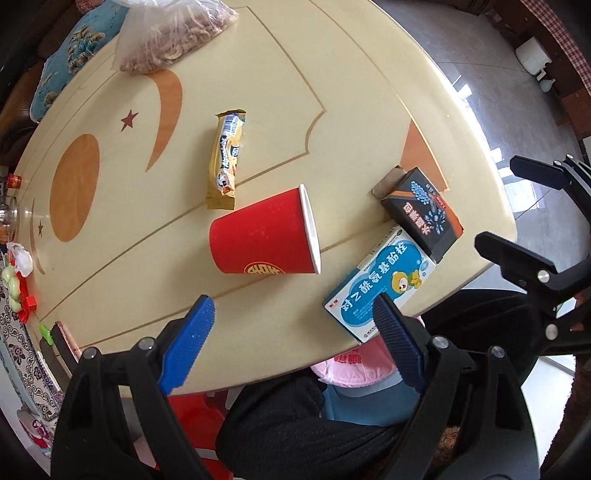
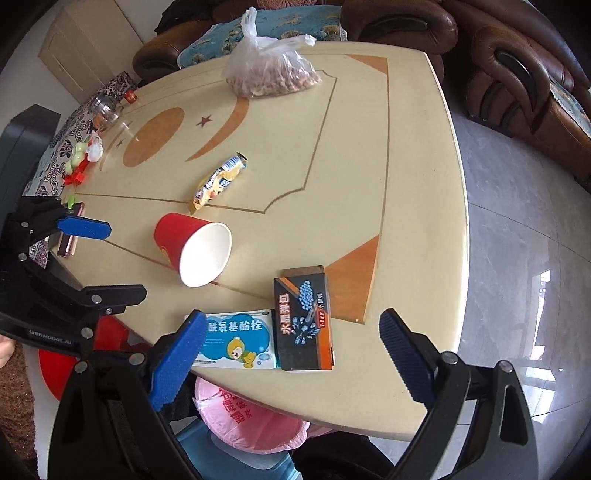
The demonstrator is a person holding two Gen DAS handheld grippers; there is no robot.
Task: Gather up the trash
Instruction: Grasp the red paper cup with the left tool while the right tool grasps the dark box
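Nothing looks collected yet: red paper cup (image 1: 264, 236), snack wrapper (image 1: 225, 158) and two small boxes (image 2: 269, 332) lie mid-frame on the table (image 2: 369, 147). Left gripper (image 1: 295, 317) and right gripper (image 2: 291, 332) are spread, empty; pink-lined bin (image 2: 251, 421) at bottom.

Left wrist view: blue pad of left hand-held gripper (image 1: 295, 343) covers near corner of blue box (image 1: 384, 284). Nut bag (image 1: 173, 33) cut off by top edge. Pink bag (image 1: 351, 365) mostly hidden under table (image 1: 258, 92) rim.
Right wrist view: left pad hides left end of blue box (image 2: 240, 338). Small print on black box (image 2: 304, 325) unreadable. Phone (image 2: 70, 236) partly behind left hand-held gripper.
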